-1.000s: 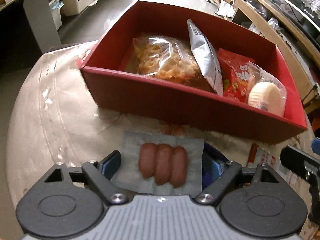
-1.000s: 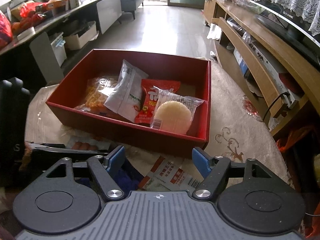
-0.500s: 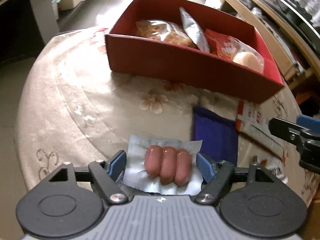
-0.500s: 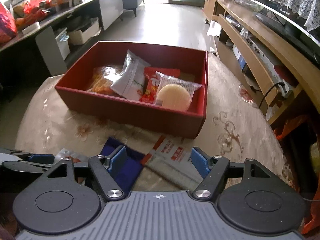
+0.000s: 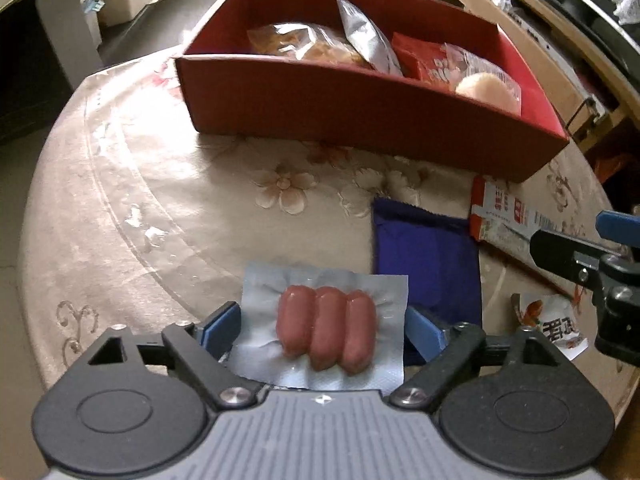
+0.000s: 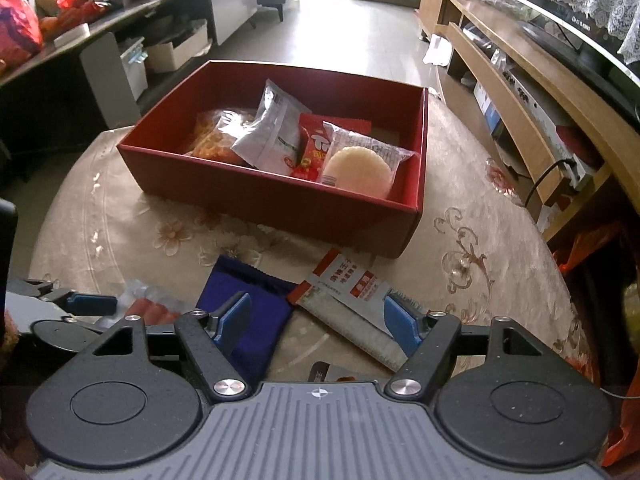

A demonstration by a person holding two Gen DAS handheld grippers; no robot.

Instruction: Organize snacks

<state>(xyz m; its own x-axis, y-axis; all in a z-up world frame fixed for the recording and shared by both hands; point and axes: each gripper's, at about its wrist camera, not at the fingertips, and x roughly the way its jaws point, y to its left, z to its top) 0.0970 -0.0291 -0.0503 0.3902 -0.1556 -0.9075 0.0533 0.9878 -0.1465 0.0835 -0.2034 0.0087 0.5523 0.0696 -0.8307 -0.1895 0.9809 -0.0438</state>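
Note:
A clear pack of three pink sausages (image 5: 326, 326) sits between the blue pads of my left gripper (image 5: 324, 320), low over the table. Both pads touch the pack's edges, and the jaws are opening. From the right wrist view the left gripper (image 6: 80, 304) shows at the left edge with the pack in it. My right gripper (image 6: 318, 312) stands open over a dark blue pouch (image 6: 256, 300) and a red and white sachet (image 6: 348, 300), with nothing pressed between its pads. The red box (image 6: 280, 204) behind them holds several snack packs.
The blue pouch (image 5: 424, 256), the sachet (image 5: 504, 216) and a small white wrapper (image 5: 552, 324) lie on the beige flowered tablecloth (image 5: 160, 208) in front of the box (image 5: 360, 120). The right gripper (image 5: 600, 248) juts in at the right. A wooden shelf unit (image 6: 540, 120) stands beyond the table.
My left gripper has drawn back from the red box with the sausage pack still between its pads. The right gripper has also pulled back, bringing the blue pouch and sachet under it.

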